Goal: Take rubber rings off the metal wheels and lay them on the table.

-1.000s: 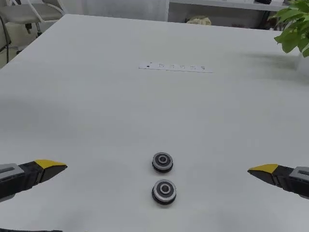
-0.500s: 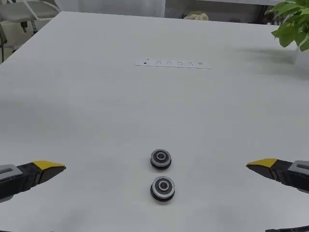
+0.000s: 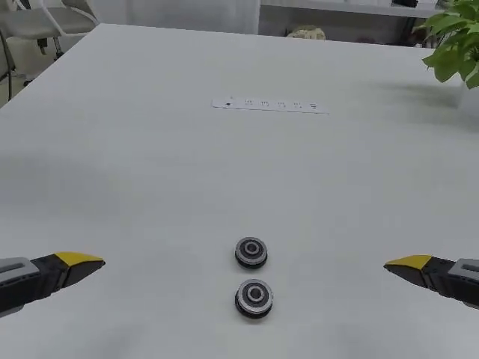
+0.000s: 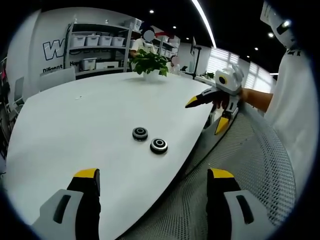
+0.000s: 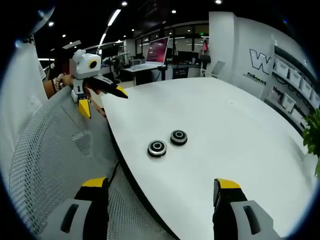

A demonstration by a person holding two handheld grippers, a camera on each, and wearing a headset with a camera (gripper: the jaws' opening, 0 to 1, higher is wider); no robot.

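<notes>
Moved: your view only. Far wheel [image 3: 251, 252] and near wheel [image 3: 254, 298] sat on the bench [image 3: 150, 149], rings on. Your left claw [image 4: 153, 175] and right claw [image 5: 161, 183] gaped apart, empty. Removal unstarted.

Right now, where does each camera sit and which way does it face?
Head view: above the table, looking down at the near wheel and far wheel; a yellow jaw tip shows at each side.
Left gripper view: faces right across both wheels to the right gripper and the person's forearm; own jaws open.
Right gripper view: faces left to the left gripper; own jaws open.
All three share both wheels.
</notes>
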